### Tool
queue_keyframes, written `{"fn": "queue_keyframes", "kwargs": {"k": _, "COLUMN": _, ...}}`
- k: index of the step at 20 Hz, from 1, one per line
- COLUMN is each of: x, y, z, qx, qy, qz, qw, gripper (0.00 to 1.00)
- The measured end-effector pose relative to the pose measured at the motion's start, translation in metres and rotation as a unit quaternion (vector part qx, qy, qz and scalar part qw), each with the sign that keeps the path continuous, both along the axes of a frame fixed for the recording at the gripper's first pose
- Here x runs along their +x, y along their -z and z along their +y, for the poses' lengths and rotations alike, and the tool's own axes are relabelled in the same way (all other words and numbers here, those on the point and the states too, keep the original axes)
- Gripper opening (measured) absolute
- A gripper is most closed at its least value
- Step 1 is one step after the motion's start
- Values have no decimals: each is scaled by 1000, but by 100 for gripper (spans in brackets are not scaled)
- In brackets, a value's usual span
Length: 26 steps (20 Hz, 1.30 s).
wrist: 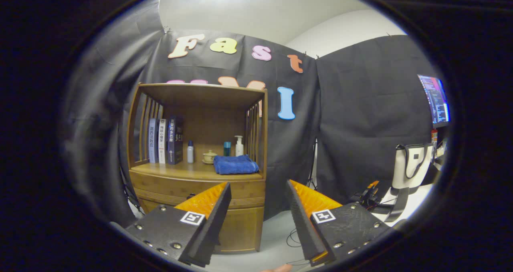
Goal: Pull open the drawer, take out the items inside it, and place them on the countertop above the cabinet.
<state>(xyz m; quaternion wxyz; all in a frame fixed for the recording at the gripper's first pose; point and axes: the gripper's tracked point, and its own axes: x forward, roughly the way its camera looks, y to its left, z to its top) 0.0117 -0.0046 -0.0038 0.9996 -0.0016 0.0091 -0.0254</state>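
The gripper [258,192] is held with its fingers spread wide and nothing between them, clear of the cabinet [198,172] and ready for the approach. The drawer [200,190] lies beyond the left finger, closed, its contents hidden. The countertop [168,171] sits just above the drawer — a folded blue towel [235,164], bottles and books already occupy it, so free space lies toward its front left. The wide stance suits catching the drawer front.

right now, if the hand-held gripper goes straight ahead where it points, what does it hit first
Probably the black cloth wall just right of the wooden cabinet; the open hand-held gripper aims past the cabinet's corner, though depth is unclear.
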Motion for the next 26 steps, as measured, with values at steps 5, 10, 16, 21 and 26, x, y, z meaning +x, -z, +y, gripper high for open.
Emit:
{"fn": "queue_keyframes", "kwargs": {"k": 5, "x": 36, "y": 6, "z": 25, "qx": 3, "qy": 5, "qz": -1, "qw": 1000, "gripper": 82}}
{"fn": "queue_keyframes", "kwargs": {"k": 10, "x": 93, "y": 59, "z": 114, "qx": 7, "qy": -91, "qz": 69, "qw": 993, "gripper": 83}}
{"fn": "queue_keyframes", "kwargs": {"k": 16, "x": 138, "y": 146, "z": 189, "qx": 26, "qy": -148, "qz": 180, "qw": 972, "gripper": 80}}
{"fn": "queue_keyframes", "kwargs": {"k": 21, "x": 176, "y": 199, "z": 217, "qx": 71, "qy": -154, "qz": 231, "qw": 958, "gripper": 64}}
{"fn": "queue_keyframes", "kwargs": {"k": 26, "x": 195, "y": 231, "z": 236, "qx": 37, "qy": -180, "qz": 270, "qw": 945, "gripper": 59}}
